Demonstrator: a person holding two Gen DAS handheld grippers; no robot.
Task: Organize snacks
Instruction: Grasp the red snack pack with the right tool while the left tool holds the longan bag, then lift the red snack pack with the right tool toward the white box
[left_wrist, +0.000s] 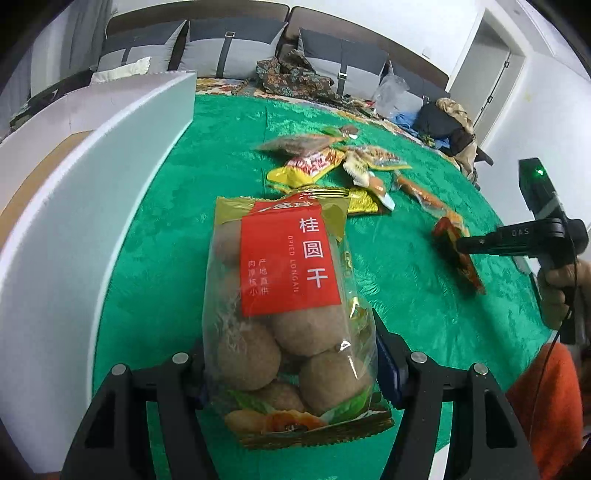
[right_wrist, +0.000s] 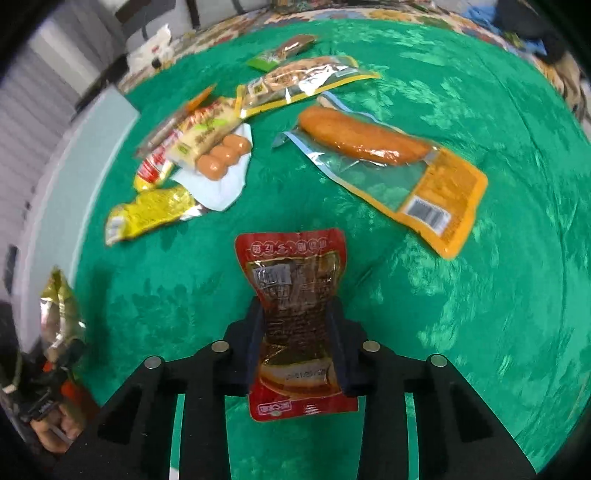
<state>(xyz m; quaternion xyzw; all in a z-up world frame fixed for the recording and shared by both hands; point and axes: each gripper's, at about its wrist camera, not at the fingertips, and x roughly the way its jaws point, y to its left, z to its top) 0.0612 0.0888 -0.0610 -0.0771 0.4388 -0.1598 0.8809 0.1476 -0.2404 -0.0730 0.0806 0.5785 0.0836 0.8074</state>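
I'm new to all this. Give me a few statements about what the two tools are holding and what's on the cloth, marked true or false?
1. The left tool grips a bag of dried longan. True.
2. The right tool is empty. False: it pinches a red snack pouch.
3. The tablecloth is blue. False: it is green.
4. A packaged sausage lies on the cloth. True.
5. All the snacks have been gathered. False: several packets lie loose on the cloth.
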